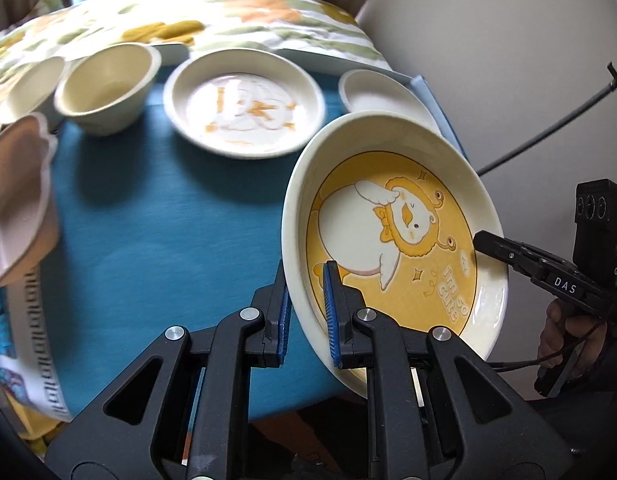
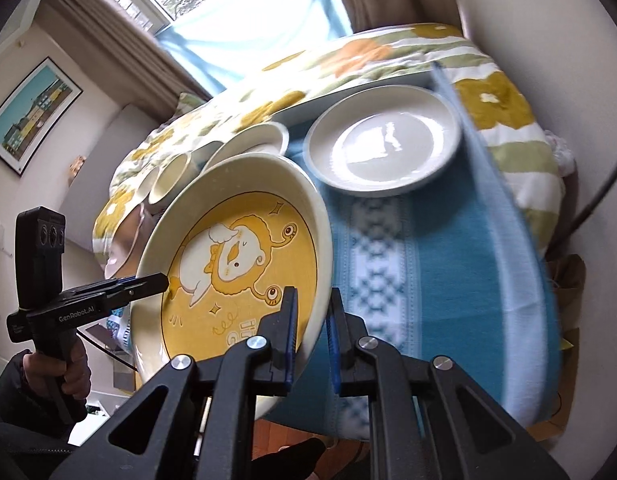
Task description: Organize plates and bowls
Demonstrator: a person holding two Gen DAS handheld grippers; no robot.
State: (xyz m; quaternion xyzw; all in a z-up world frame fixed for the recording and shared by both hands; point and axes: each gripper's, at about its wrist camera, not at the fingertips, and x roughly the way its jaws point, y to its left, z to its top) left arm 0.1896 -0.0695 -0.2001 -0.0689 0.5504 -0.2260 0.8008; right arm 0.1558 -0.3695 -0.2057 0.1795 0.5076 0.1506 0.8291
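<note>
Above the near edge of the worktop point(image 1: 156, 220), we find the yellow duck plate point(image 1: 392, 236) held tilted in the air, clear of the blue cloth. Both grippers pinch its rim: the left gripper point(image 1: 308, 312) on the plate's near-left rim, the right gripper point(image 2: 312, 332) on the opposite rim. Beyond the duck plate lie a second printed plate point(image 1: 244, 104) and a plain white plate point(image 2: 384, 144), with two cream bowls point(image 1: 108, 88) further left. In our judgement, the plain plate lies nearer the right gripper, so stacking there calls for a forward carry.
</note>
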